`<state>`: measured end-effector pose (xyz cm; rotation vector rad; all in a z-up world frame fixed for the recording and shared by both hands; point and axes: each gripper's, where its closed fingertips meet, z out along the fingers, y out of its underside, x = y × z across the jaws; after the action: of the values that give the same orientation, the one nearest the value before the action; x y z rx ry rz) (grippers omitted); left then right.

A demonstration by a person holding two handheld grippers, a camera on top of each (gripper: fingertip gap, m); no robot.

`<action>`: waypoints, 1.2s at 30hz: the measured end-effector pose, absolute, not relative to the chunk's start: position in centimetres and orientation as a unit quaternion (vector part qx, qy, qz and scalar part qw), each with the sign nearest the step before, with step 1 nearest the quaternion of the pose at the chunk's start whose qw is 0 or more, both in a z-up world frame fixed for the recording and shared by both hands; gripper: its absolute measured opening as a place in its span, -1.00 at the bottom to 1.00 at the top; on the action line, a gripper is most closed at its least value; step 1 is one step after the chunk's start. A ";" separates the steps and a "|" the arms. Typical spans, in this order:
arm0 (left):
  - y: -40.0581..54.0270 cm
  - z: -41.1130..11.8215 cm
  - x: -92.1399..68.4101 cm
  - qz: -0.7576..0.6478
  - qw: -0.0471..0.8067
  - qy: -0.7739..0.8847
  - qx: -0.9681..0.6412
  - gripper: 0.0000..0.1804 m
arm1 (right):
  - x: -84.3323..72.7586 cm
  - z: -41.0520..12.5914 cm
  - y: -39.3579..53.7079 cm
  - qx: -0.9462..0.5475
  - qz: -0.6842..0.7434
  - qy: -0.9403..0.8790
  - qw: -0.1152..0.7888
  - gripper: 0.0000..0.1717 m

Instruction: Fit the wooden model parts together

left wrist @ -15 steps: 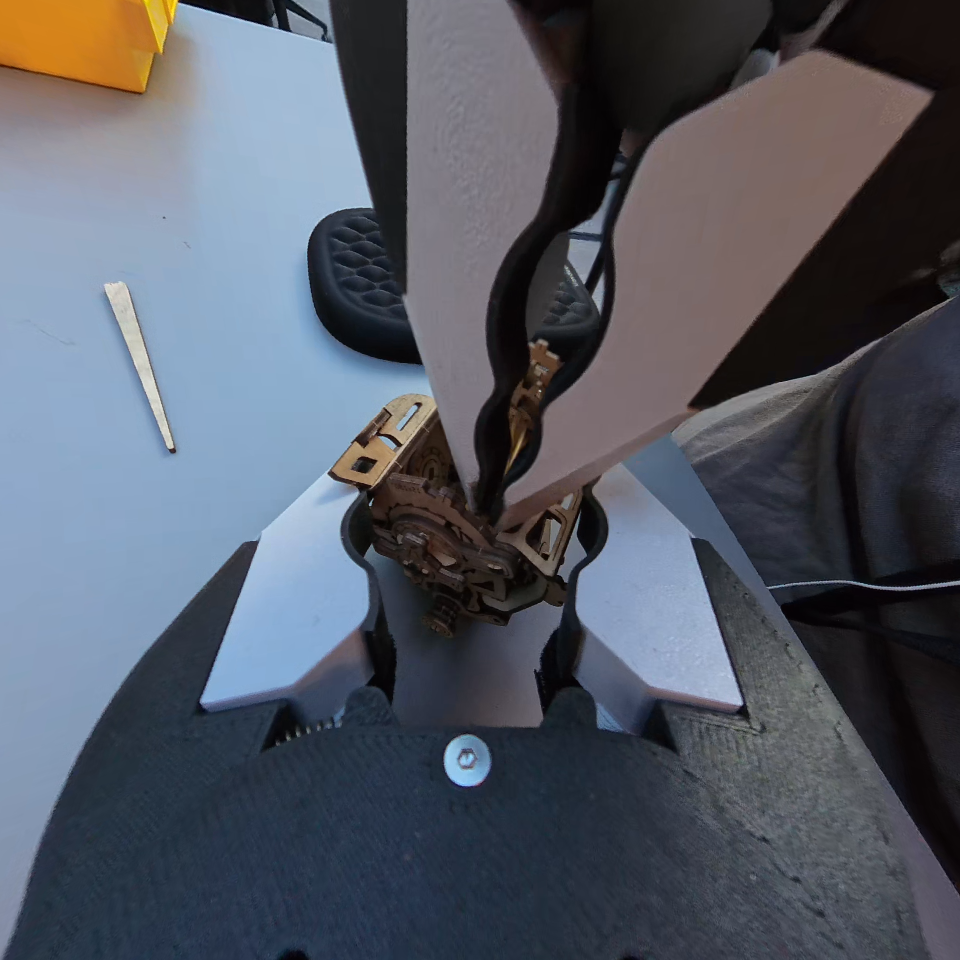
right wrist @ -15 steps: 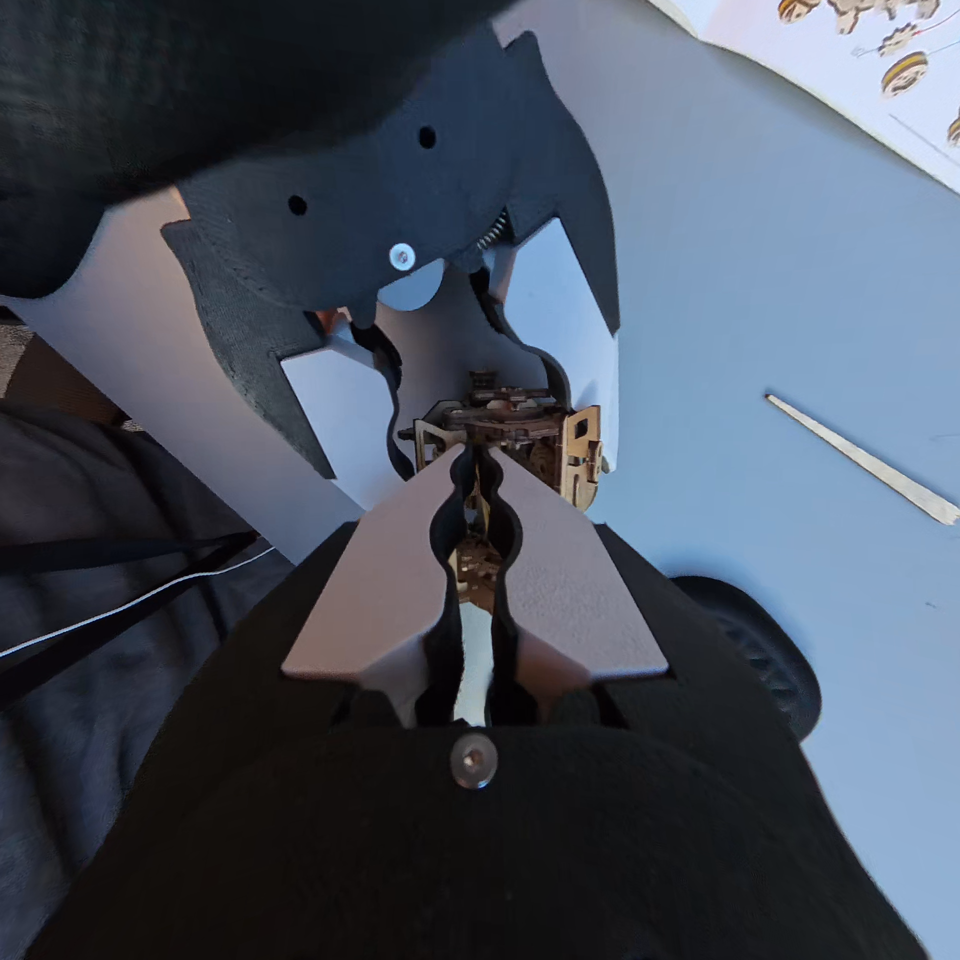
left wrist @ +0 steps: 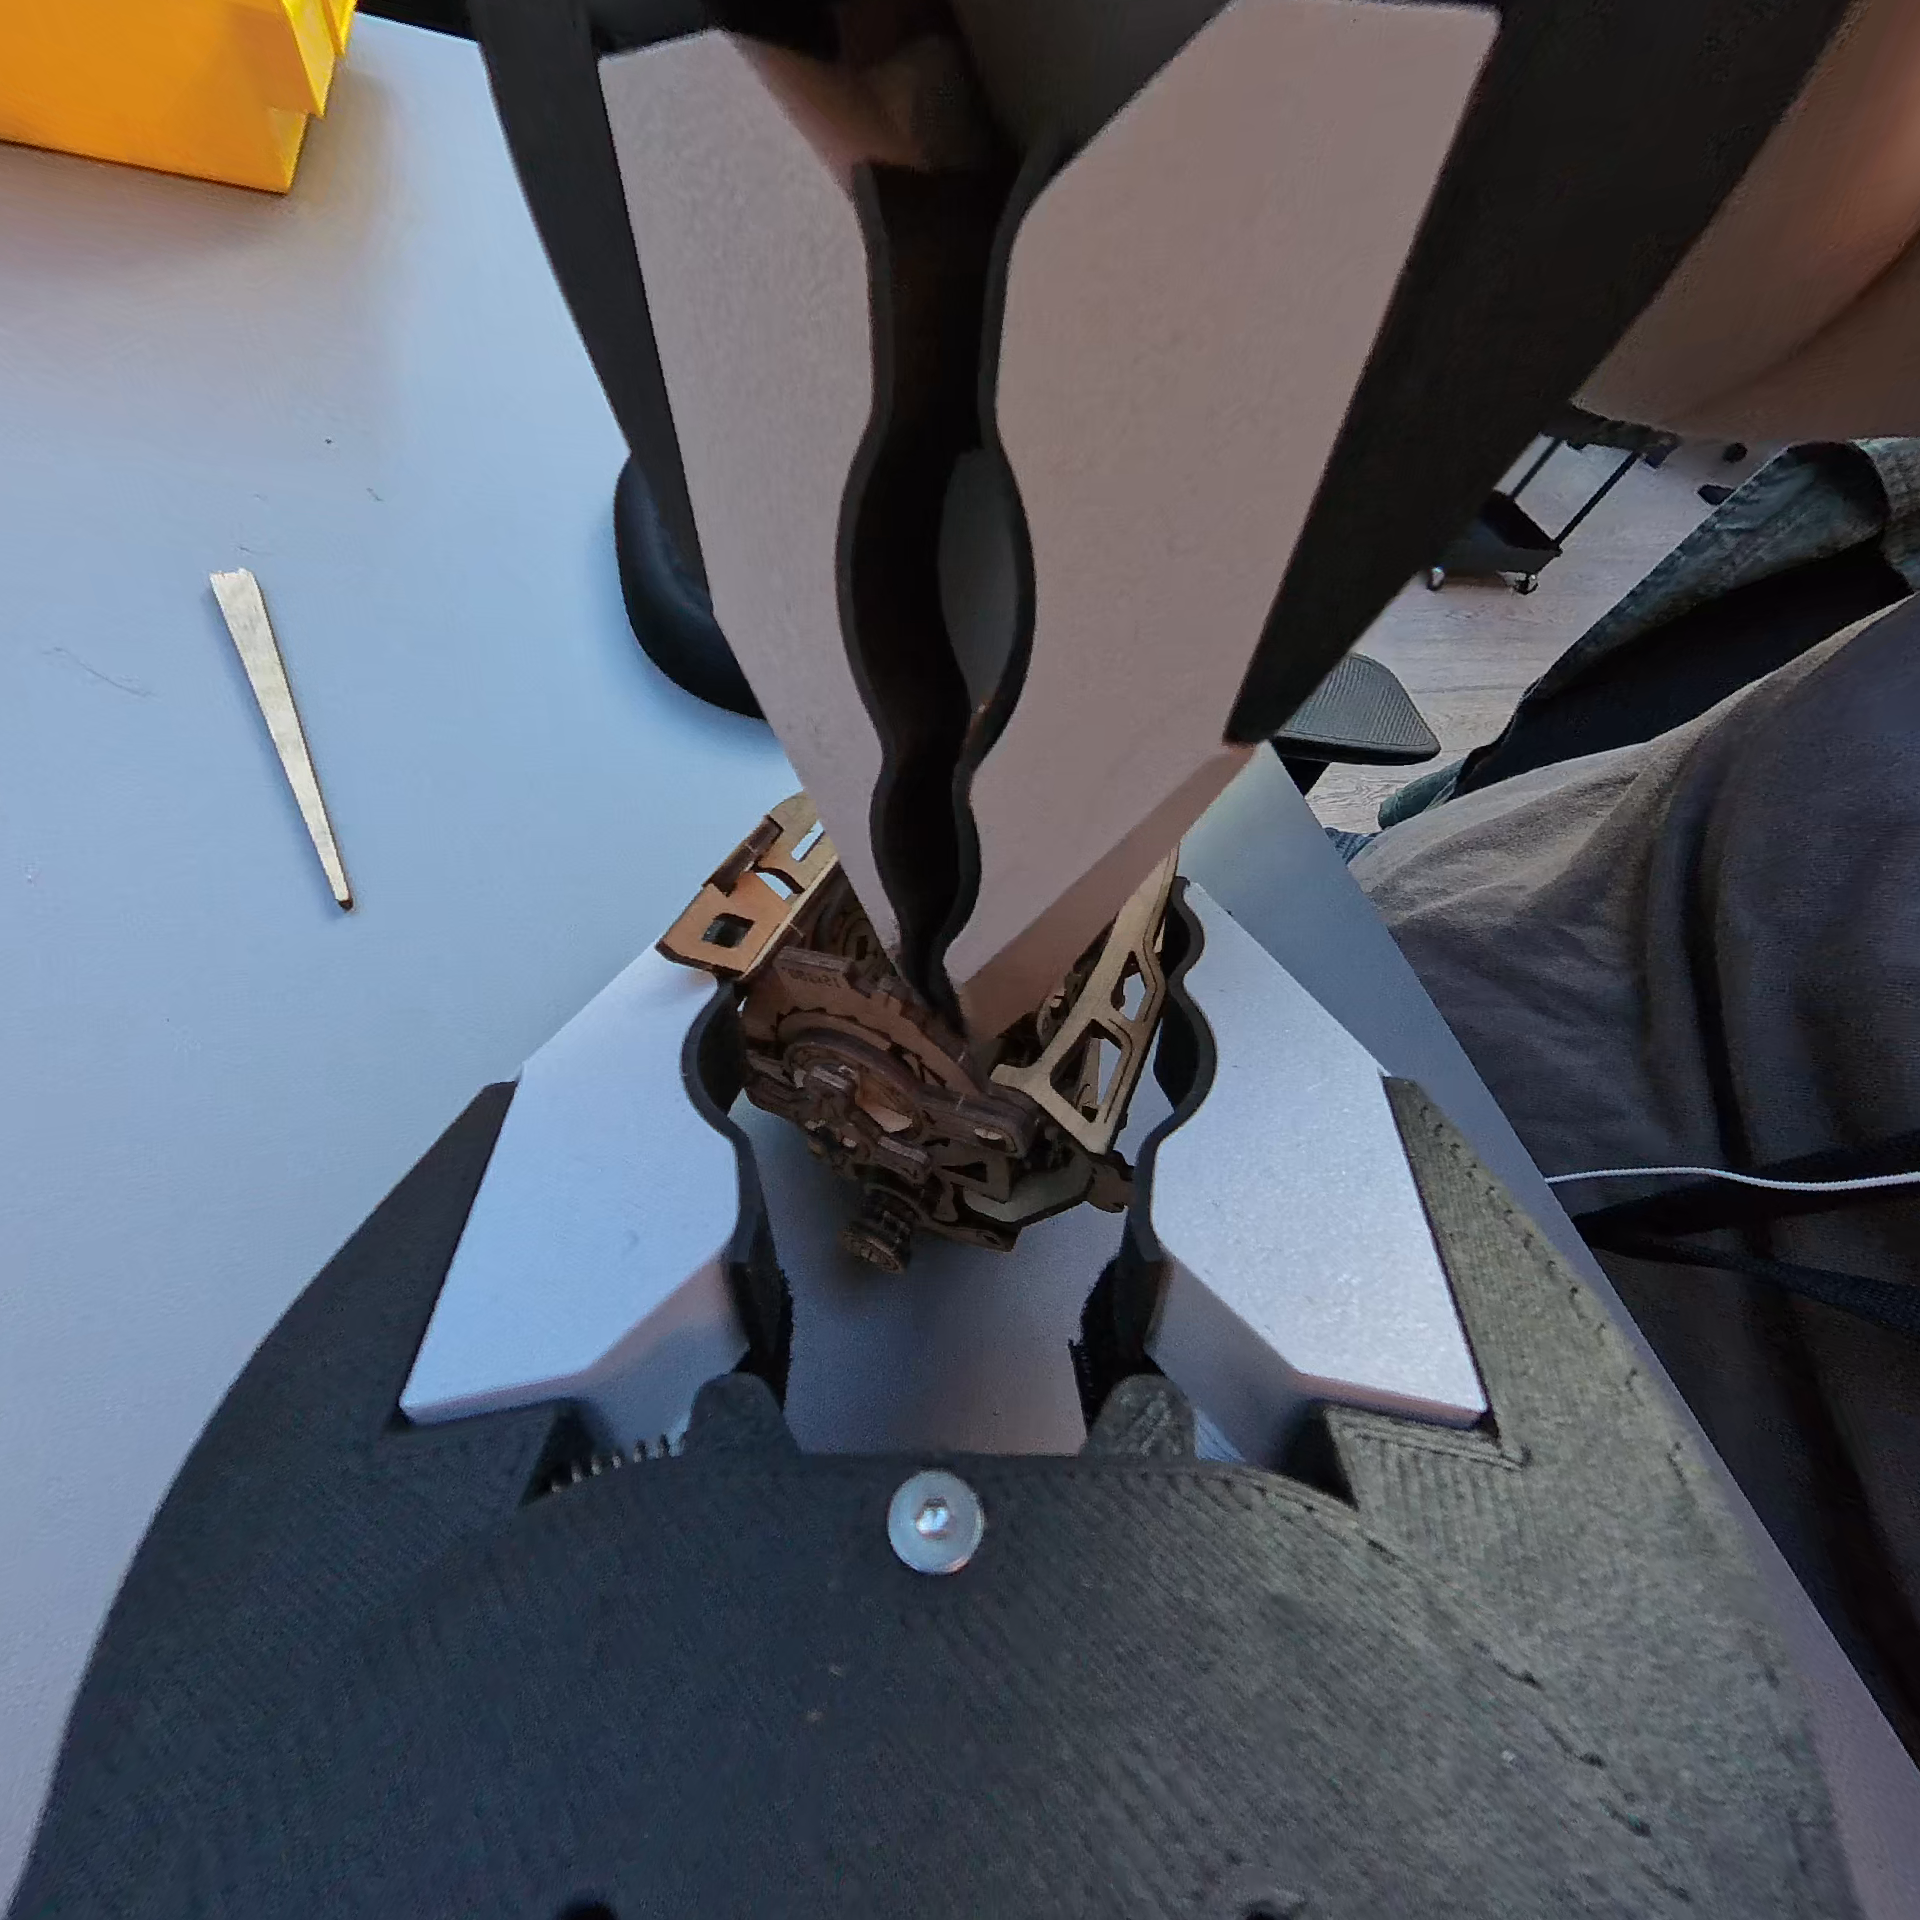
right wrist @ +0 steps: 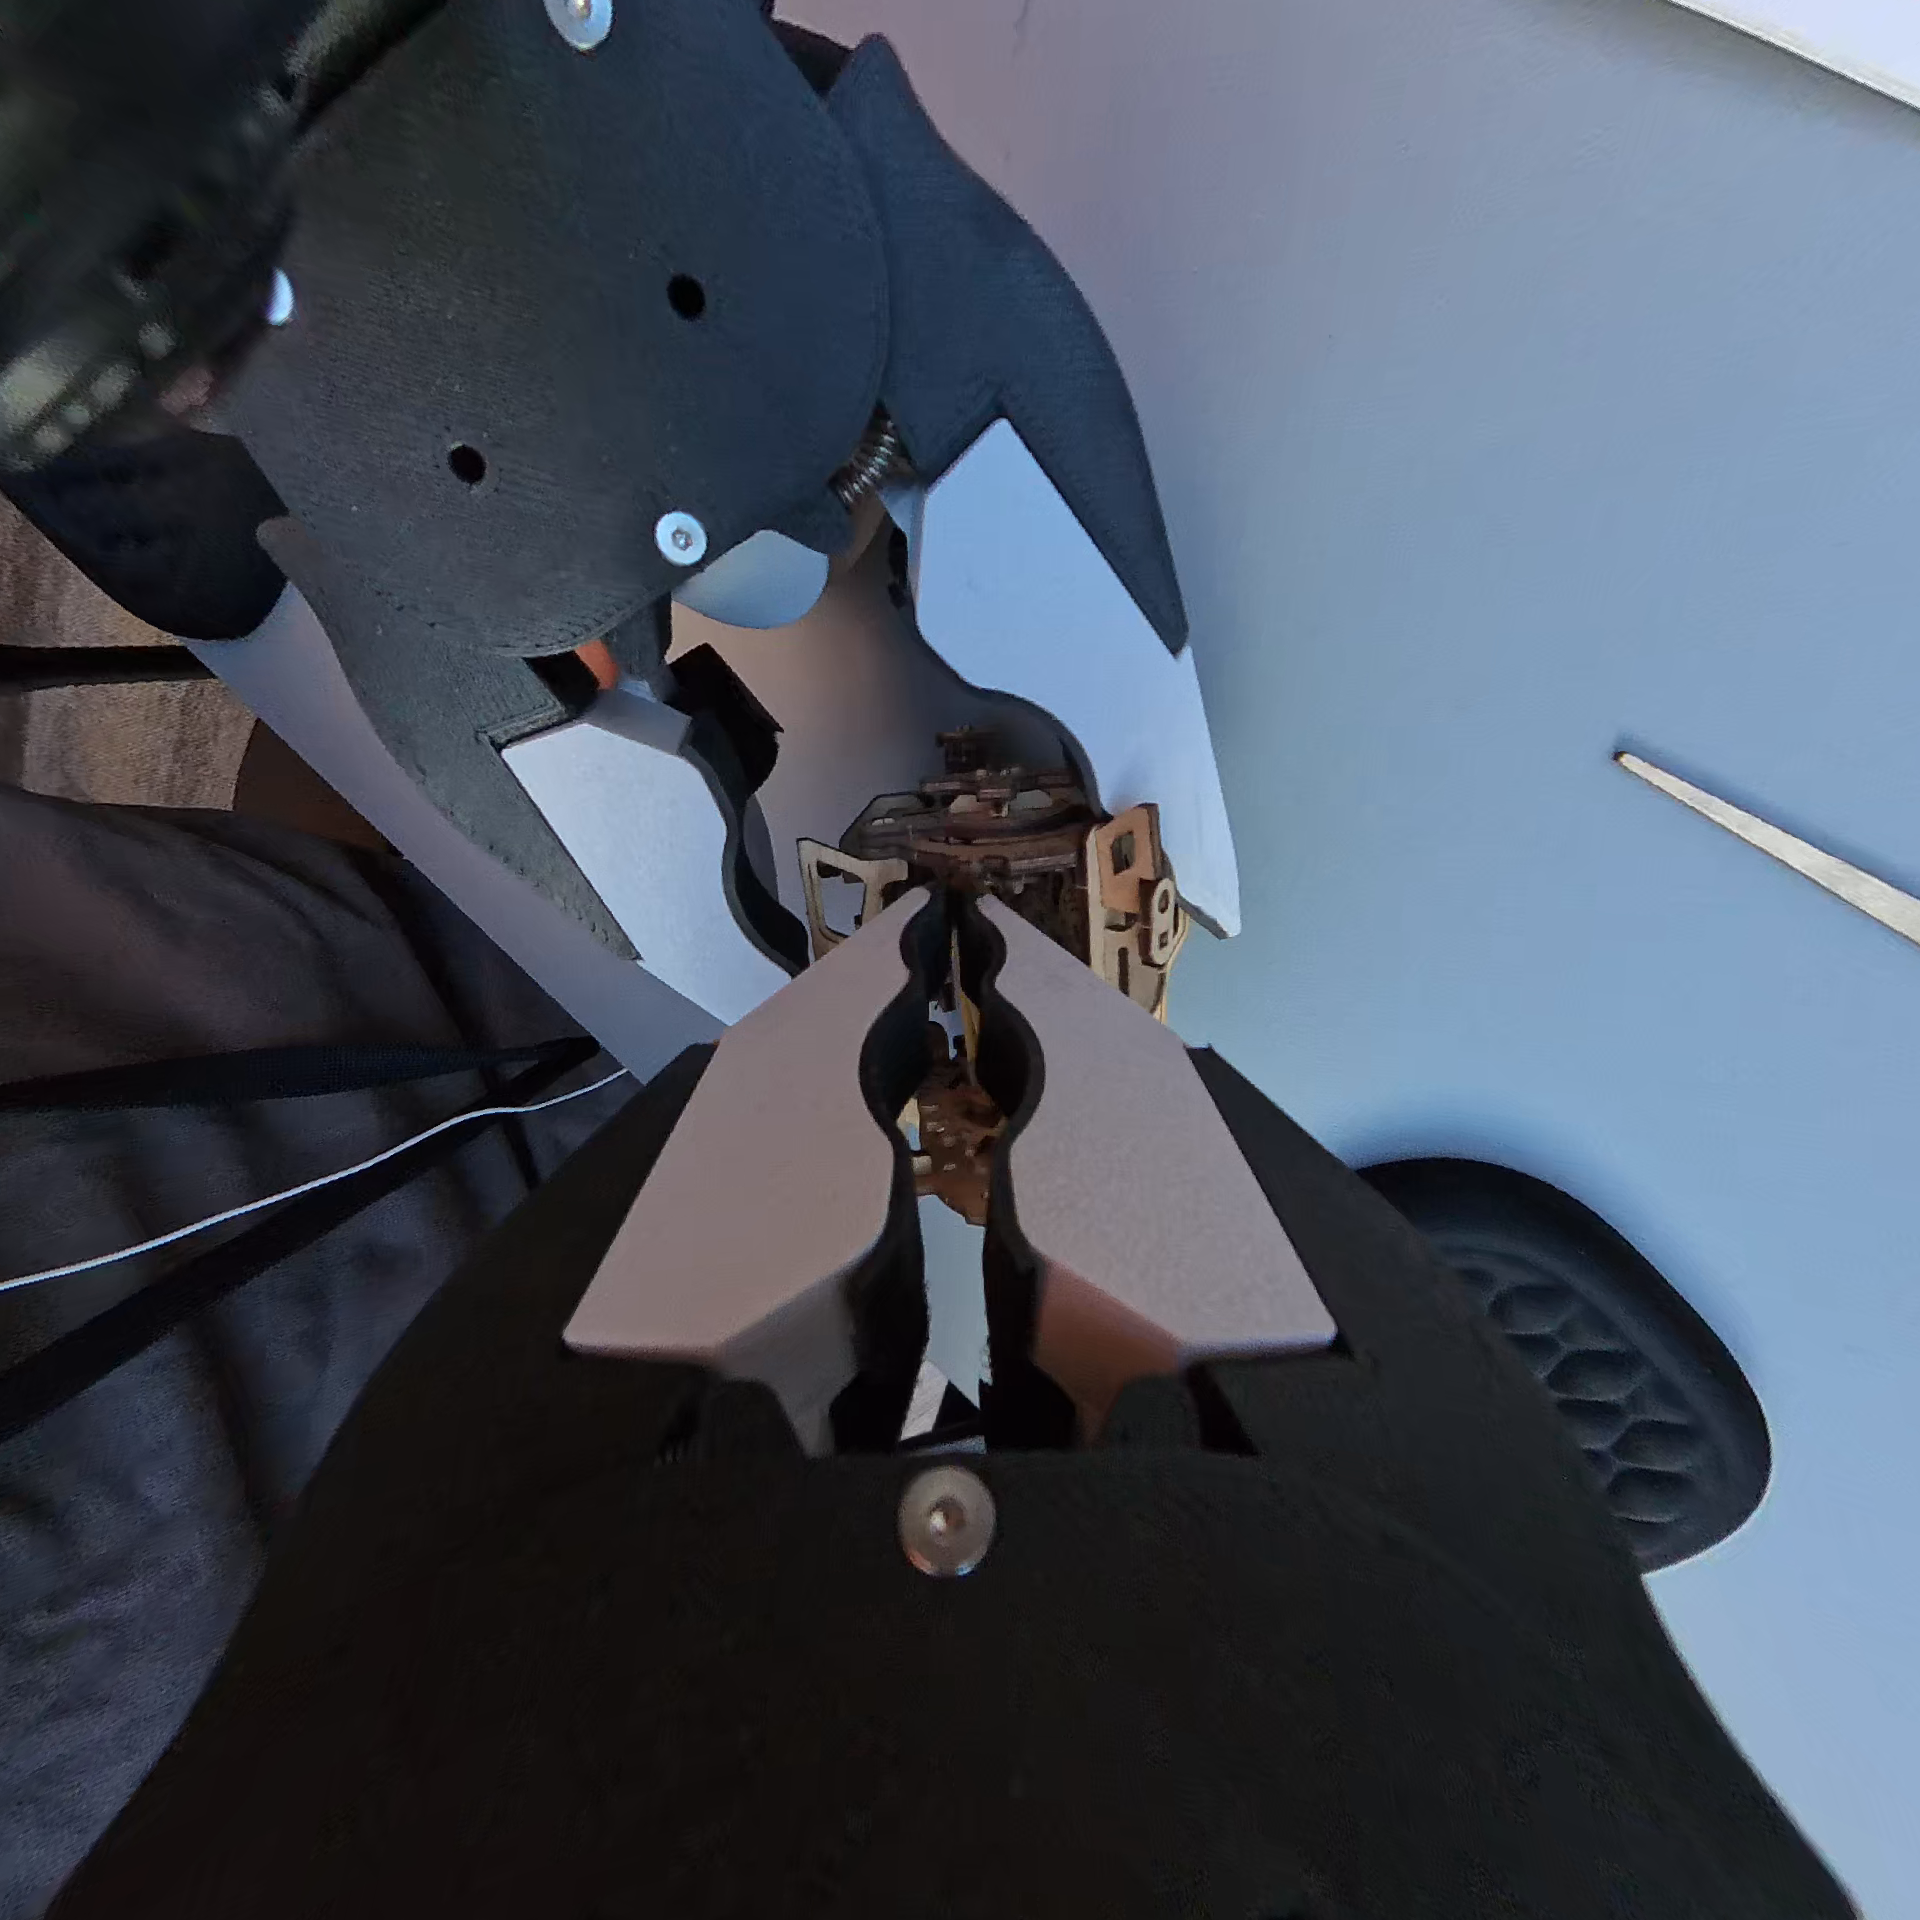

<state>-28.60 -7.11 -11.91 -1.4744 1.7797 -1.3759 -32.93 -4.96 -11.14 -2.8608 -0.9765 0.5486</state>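
Observation:
A brown wooden gear model [left wrist: 904, 1101] sits between the fingers of my left gripper [left wrist: 935, 935], which is shut on its two sides and holds it at the table's near edge. My right gripper [right wrist: 951, 899] comes down on the model from above, and its fingertips touch the model's top. It is shut on a thin pale wooden part [right wrist: 971, 1023], seen edge-on between its pads. The model [right wrist: 987, 831] and the left gripper's fingers [right wrist: 1195, 831] also show in the right wrist view. The right gripper's fingers [left wrist: 1091, 727] fill the upper part of the left wrist view.
A thin tapered wooden stick [left wrist: 281, 727] lies on the pale table [left wrist: 312, 1039], left of the model. A yellow box [left wrist: 156, 83] stands at the far left. A black quilted pad [left wrist: 665, 603] lies behind the grippers. A person's grey-clad lap [left wrist: 1662, 1039] is at the right. The grippers are tip to tip, or close to it. About 11 cm separates my left fingertips from the thin tapered wooden stick [left wrist: 281, 727].
My right gripper has swung more upright over the model, with its tips still on the model's top. Both grips are unchanged.

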 end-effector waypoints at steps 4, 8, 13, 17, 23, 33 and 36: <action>-7.1 -11.9 -28.6 -0.498 0.225 0.645 -0.535 -0.13 | -32.9 -11.1 -4.9 -0.933 0.204 -0.296 0.022 -1.00; -7.1 -11.9 -28.6 -0.496 0.228 0.647 -0.533 -0.13 | -32.9 -11.1 -4.9 -0.934 0.201 -0.294 0.020 -1.00; -7.2 -11.9 -28.6 -0.493 0.231 0.649 -0.531 -0.13 | -32.8 -11.1 -5.0 -0.936 0.200 -0.291 0.009 -1.00; -7.2 -11.9 -28.6 -0.491 0.233 0.650 -0.531 -0.13 | -32.8 -11.1 -4.8 -0.936 0.196 -0.292 0.006 -1.00; -7.2 -12.0 -28.6 -0.490 0.236 0.652 -0.529 -0.13 | -32.6 -11.4 -5.1 -0.939 0.199 -0.281 -0.012 -1.00; -7.3 -11.9 -28.7 -0.489 0.237 0.654 -0.526 -0.13 | -32.8 -11.5 -5.1 -0.931 0.199 -0.306 -0.009 -1.00; -7.3 -11.9 -28.7 -0.488 0.238 0.655 -0.526 -0.13 | -32.9 -11.5 -5.2 -0.926 0.201 -0.320 -0.009 -1.00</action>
<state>-28.68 -7.31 -11.92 -1.4398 1.7933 -1.3382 -32.90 -5.23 -11.55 -2.9260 -1.0109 0.6368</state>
